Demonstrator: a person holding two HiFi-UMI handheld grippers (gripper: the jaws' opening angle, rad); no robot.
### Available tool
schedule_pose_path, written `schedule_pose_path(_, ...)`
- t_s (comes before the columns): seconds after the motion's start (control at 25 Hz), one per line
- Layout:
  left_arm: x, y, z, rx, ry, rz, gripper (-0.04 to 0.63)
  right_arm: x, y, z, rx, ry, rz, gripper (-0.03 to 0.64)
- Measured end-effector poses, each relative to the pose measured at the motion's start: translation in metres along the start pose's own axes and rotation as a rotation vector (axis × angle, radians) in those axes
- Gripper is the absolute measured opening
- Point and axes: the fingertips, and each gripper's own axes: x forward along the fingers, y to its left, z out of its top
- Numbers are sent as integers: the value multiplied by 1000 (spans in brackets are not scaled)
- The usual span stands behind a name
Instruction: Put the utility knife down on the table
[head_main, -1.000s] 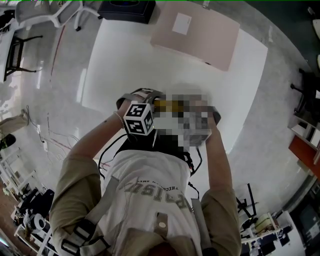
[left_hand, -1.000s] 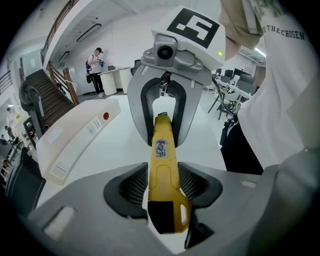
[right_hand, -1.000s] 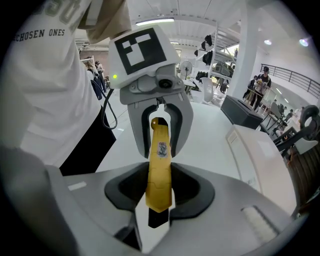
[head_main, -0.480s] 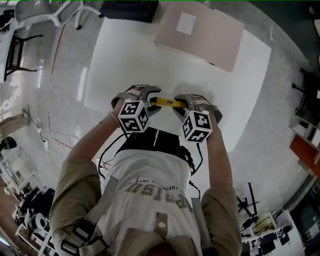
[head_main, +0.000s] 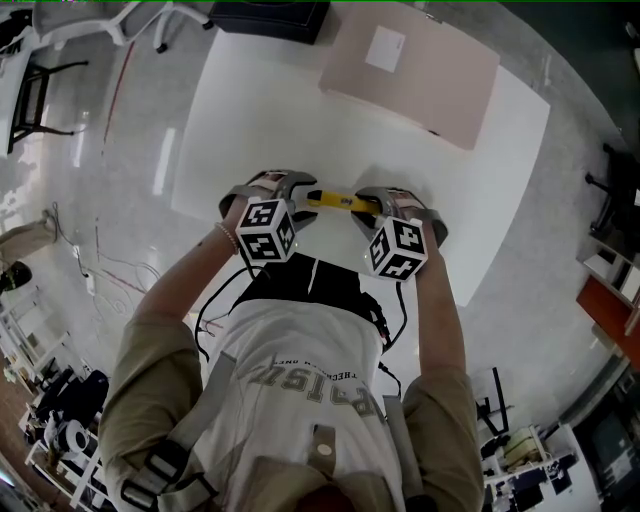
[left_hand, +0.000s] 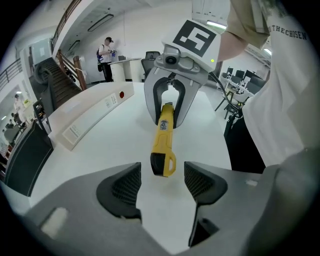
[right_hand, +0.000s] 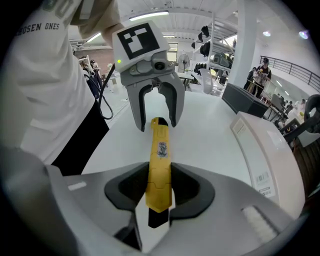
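Though the wide white table (head_main: 260, 110) fills the middle of the head view, with a pale pink board (head_main: 410, 75) lying at its upper right, the work sits lower in the frame. There, near the table's nearer edge, two grippers face each other across the yellow utility knife (head_main: 335, 201). The left gripper (left_hand: 162, 182) has just been opening its jaws. They stand spread, with the knife's looped butt end between the pads and a clear gap on either side. The right gripper (right_hand: 160, 189) pinches the yellow body near its black-tipped end. So only one gripper holds the knife, and what seems left is to lay it flat and release it. Whether it already touches the table cannot be told. The head view alone shows where on the table this happens, but its marker cubes hide both sets of jaws, which only the gripper views show.
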Motion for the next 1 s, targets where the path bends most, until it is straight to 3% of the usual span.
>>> schedule_pose_path(0.44, 5, 2, -4, -1, 15, -13, 161, 9, -2, -2, 0, 18, 8, 132)
schedule_pose_path(1.0, 5, 0, 3, 14, -18, -12, 147, 5, 1, -7, 26, 6, 21, 135)
